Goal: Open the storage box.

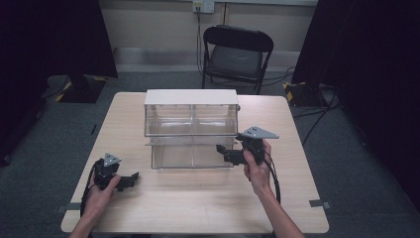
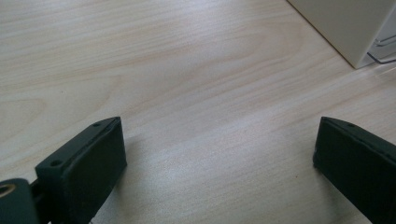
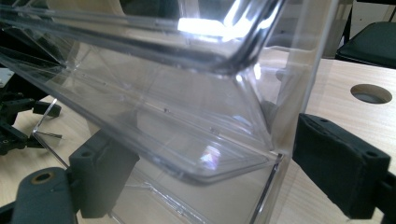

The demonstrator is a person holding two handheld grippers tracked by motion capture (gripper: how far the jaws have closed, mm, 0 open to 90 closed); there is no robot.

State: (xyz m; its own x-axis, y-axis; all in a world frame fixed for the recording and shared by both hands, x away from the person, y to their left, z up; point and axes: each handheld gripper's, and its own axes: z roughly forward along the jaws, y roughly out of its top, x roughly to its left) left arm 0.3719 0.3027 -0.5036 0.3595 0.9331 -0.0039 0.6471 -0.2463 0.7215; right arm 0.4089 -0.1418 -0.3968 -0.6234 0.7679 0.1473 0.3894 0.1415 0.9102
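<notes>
Clear acrylic bin (image 1: 190, 134) with a white top stands at the middle of the counter (image 1: 198, 198), its hinged front flap facing the person; judged from the frames, the step in hand is working that flap with the right gripper.

1. Left gripper (image 1: 130, 179), at the lower left of the high view: it rests low over bare wood, well apart from the bin. In the left gripper view its jaws stand wide with nothing between them. Keep it parked there, or bring it to the bin's left wall if the bin starts to slide.

2. Right gripper (image 1: 221, 150), at the bin's lower right front corner: in the right gripper view its jaws stand wide, straddling the transparent side wall (image 3: 299, 93) and the flap's edge (image 3: 210, 172). Contact cannot be told.

3. Advance squarely, close on the flap's rim only, not the side wall, and swing it along the hinge arc. Clear plastic is slippery; grip gently and move slowly.
</notes>
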